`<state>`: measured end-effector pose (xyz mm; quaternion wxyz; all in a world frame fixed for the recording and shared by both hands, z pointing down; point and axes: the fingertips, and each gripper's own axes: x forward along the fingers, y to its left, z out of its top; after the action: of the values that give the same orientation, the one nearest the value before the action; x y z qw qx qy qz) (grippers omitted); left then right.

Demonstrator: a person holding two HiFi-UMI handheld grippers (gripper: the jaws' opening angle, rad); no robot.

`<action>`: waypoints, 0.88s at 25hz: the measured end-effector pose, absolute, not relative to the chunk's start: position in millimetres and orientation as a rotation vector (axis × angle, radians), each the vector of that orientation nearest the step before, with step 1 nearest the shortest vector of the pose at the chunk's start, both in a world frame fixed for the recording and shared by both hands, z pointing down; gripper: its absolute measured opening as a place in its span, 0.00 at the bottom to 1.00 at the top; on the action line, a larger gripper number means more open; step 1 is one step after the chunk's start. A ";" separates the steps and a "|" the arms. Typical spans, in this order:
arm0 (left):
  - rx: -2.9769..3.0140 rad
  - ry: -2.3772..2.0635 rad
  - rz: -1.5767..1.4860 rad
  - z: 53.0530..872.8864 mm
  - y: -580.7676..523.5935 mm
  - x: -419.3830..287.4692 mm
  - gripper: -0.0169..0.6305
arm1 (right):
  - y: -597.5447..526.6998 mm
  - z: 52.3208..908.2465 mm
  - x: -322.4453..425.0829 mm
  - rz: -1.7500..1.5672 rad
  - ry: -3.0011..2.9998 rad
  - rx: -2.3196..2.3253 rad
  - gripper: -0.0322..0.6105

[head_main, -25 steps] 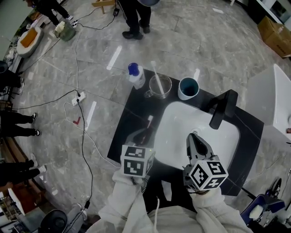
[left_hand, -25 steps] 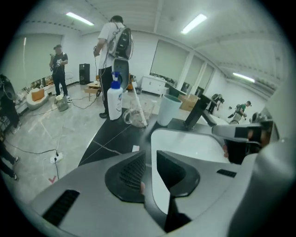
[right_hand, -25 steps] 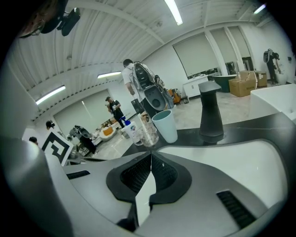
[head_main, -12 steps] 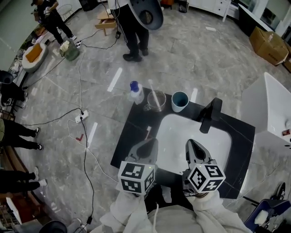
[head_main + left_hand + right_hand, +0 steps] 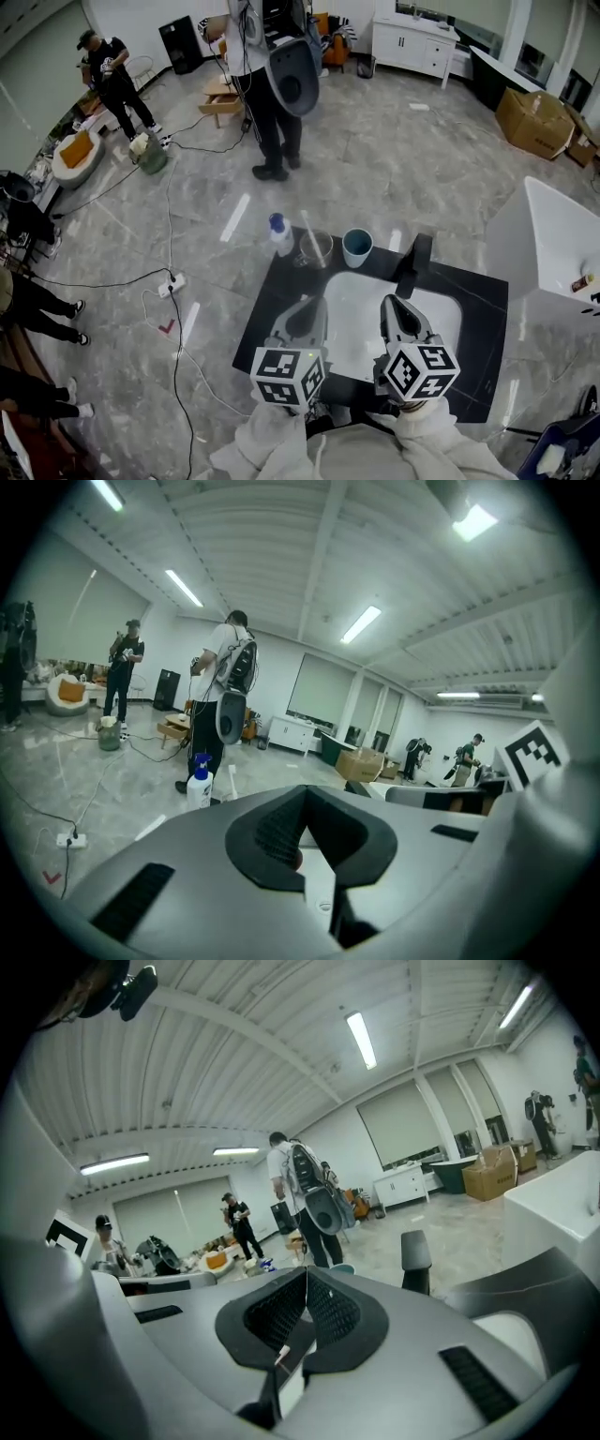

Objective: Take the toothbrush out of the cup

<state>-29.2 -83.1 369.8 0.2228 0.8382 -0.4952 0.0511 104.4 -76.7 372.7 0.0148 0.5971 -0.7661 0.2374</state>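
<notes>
A clear glass cup (image 5: 316, 249) stands at the back of the black counter (image 5: 272, 291), and a white toothbrush (image 5: 307, 228) leans upright in it. The toothbrush (image 5: 232, 782) also shows in the left gripper view, beside the spray bottle. My left gripper (image 5: 312, 306) hangs over the sink's front left, well short of the cup. Its jaws have just been closing and now meet with nothing between them (image 5: 305, 791). My right gripper (image 5: 392, 306) hovers over the white sink (image 5: 361, 314), jaws together and empty (image 5: 307, 1273).
A spray bottle with a blue top (image 5: 280, 234) stands left of the glass and a blue cup (image 5: 357, 247) right of it. A black faucet (image 5: 412, 265) rises behind the sink. People stand on the floor beyond, where cables lie, and a white basin (image 5: 548, 248) is at the right.
Both grippers have risen from the sink's front edge, and the left one's jaws have closed. A white stick seen on the counter by the left gripper is now hidden behind it.
</notes>
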 end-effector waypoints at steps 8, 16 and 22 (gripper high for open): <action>2.347 -1.398 0.131 358.5 -86.1 -27.0 0.04 | -72.0 356.1 116.2 0.675 -2.378 1.938 0.09; 2.341 -1.364 0.206 369.7 -89.1 -18.8 0.04 | -72.9 354.5 120.3 0.668 -2.372 1.958 0.09; 2.357 -1.361 0.216 368.0 -91.0 -17.9 0.04 | -74.4 353.4 119.1 0.660 -2.372 1.954 0.09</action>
<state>-17.9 -91.0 368.0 0.2042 0.8451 -0.4880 0.0774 119.1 -74.4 353.4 -0.0008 0.6217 -0.7546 0.2099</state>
